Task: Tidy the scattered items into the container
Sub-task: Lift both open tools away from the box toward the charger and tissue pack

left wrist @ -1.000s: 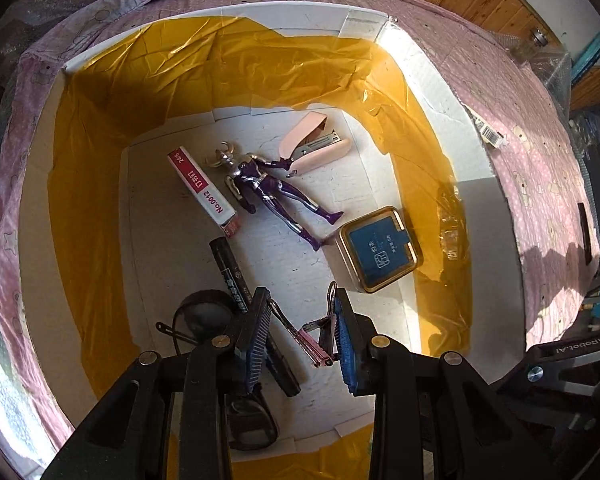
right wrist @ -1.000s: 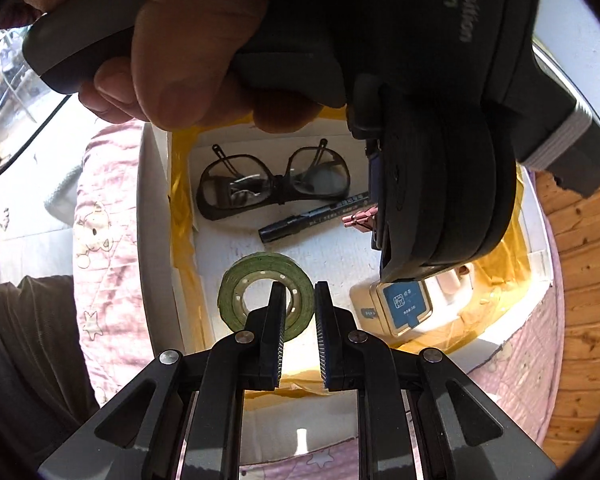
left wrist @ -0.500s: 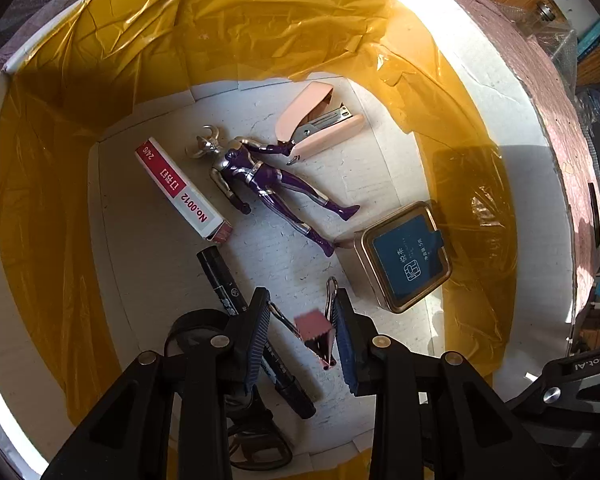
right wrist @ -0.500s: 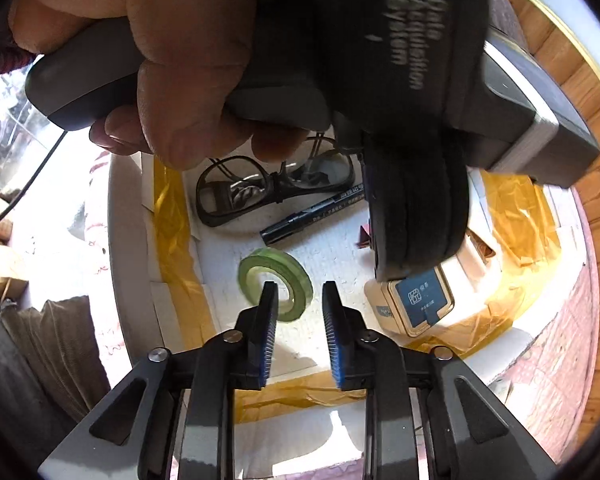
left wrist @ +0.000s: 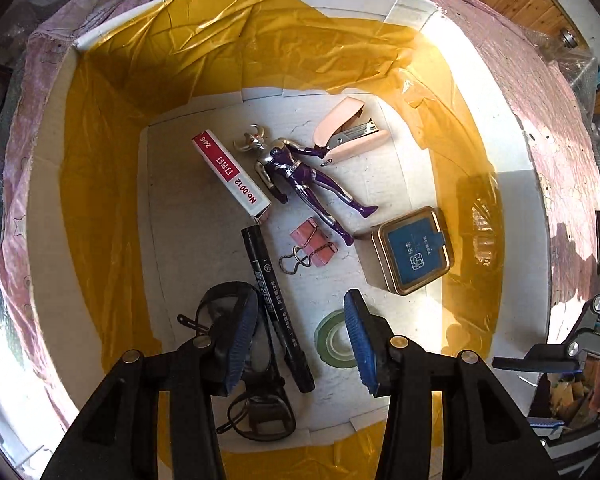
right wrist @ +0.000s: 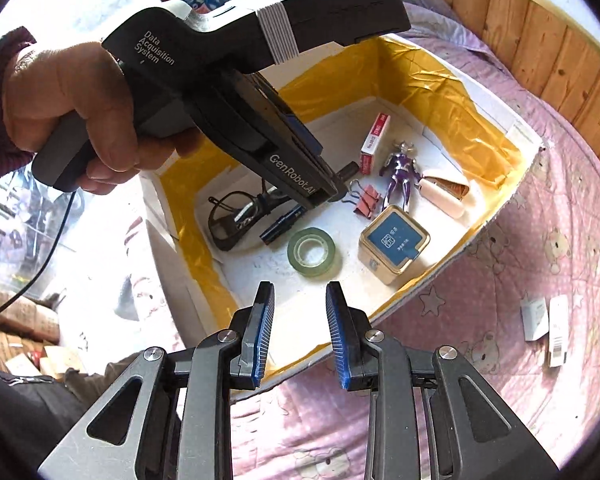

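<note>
A white box (left wrist: 40, 208) lined with yellow film holds a pink binder clip (left wrist: 310, 246), a green tape roll (left wrist: 334, 340), a black marker (left wrist: 274, 304), glasses (left wrist: 240, 364), a gold tin (left wrist: 414, 254), a purple figure (left wrist: 300, 176), a pink stapler (left wrist: 348, 134) and a staple box (left wrist: 230, 178). My left gripper (left wrist: 300, 320) hangs open above the marker and tape, holding nothing. My right gripper (right wrist: 300, 320) is open and empty above the box's near rim (right wrist: 424, 276); the tape roll (right wrist: 312, 252) lies just beyond it and the binder clip (right wrist: 366, 200) farther in.
A hand (right wrist: 64, 96) holds the left gripper's body over the box's left half. The box sits on a pink patterned bedspread (right wrist: 500, 264). Two small white packets (right wrist: 534, 318) lie on the bedspread to the right. A wooden wall stands behind.
The left gripper has opened and let go of the binder clip, which now lies on the box floor. The right gripper has opened wider and drawn back from the tape roll.
</note>
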`<action>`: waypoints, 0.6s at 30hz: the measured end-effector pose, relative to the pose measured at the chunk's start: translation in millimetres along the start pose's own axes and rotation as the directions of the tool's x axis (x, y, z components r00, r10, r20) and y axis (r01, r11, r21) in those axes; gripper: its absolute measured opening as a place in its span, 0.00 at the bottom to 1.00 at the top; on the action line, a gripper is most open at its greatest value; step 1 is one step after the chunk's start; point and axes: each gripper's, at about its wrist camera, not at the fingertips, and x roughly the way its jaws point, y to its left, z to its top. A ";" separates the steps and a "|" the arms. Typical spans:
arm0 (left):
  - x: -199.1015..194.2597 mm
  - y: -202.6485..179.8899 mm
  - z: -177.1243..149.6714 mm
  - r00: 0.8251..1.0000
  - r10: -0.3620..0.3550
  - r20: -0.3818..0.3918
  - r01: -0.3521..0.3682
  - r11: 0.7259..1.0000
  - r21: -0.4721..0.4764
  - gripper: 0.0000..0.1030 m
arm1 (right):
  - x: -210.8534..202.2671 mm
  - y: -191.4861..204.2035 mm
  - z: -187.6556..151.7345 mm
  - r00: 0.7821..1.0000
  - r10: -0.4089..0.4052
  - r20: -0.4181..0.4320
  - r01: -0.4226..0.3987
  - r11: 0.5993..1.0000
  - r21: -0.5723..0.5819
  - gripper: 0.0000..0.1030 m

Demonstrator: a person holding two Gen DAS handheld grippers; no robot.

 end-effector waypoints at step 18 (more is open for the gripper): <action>-108.8 -93.1 -56.0 0.924 0.186 0.334 -0.204 0.979 0.020 0.46 | -57.1 5.7 -61.5 0.957 0.049 0.285 -0.114 0.969 0.217 0.29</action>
